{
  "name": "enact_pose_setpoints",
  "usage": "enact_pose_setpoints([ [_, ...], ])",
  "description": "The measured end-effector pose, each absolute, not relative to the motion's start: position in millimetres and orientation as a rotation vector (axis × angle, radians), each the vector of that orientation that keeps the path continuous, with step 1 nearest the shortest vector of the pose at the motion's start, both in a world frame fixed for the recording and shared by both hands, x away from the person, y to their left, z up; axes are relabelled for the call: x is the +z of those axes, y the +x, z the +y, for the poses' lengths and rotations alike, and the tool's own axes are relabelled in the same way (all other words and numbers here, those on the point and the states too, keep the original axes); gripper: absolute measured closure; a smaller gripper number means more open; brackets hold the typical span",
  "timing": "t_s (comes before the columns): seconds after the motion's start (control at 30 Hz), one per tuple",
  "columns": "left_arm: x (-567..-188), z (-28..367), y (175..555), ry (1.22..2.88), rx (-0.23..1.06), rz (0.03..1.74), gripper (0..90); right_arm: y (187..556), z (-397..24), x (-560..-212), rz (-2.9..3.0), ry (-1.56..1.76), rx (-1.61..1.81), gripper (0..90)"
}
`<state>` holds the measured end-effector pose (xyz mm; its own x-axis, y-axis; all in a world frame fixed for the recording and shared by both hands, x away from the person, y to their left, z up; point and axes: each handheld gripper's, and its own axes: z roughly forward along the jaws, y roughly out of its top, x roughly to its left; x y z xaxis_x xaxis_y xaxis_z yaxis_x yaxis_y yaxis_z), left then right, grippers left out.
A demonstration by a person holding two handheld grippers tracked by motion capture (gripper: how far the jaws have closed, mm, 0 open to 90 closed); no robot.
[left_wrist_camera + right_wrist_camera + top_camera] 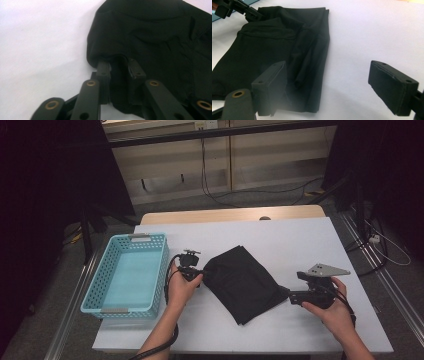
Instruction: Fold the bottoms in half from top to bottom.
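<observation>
Garment (243, 281), black, folded, flat on the white table (300, 240) between our two hands; turquoise basket (126, 274) at the left. In the high view, our left gripper (196, 271) sits at the cloth's left edge and our right gripper (292, 296) lies at its right corner.

Left gripper view: our jaws pinch a fold of the garment's rounded edge (120, 75), cloth bunched between the pads.

Right gripper view: our jaws stand spread wide, the left pad over the garment's near hem (312, 82), the right pad above bare table, nothing clamped.

Handling, as we judge it: light, soft, limp, likely smooth and a little slippery; it should sag and unfold when lifted. Best taken at hems or corners, through all layers.
</observation>
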<state>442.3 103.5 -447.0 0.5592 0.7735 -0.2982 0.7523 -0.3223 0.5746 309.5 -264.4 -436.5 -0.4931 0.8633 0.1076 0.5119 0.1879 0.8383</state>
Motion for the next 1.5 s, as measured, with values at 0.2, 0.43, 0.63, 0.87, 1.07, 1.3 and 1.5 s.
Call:
enact_pose_setpoints([
  [0.2,-442,106,451,2.101,0.009,1.255,81.6,310,-263,-437,2.09,1.283,1.226,15.3],
  [0.43,-422,107,478,2.095,0.118,1.231,82.1,313,-260,-436,2.081,1.28,1.239,14.9],
  [0.63,-421,110,479,2.087,0.126,1.252,68.3,317,-253,-437,2.079,1.287,1.237,14.2],
  [0.87,-421,117,468,2.077,0.148,1.259,40.4,323,-232,-436,2.099,1.28,1.208,14.9],
  [1.07,-419,120,463,2.092,0.163,1.234,26.4,331,-206,-443,2.155,1.294,1.166,16.2],
  [1.3,-417,120,460,2.108,0.168,1.208,21.1,344,-179,-447,2.111,1.324,1.069,23.7],
  [1.5,-420,117,460,2.128,0.165,1.182,21.1,345,-188,-460,2.142,1.366,0.929,25.4],
])
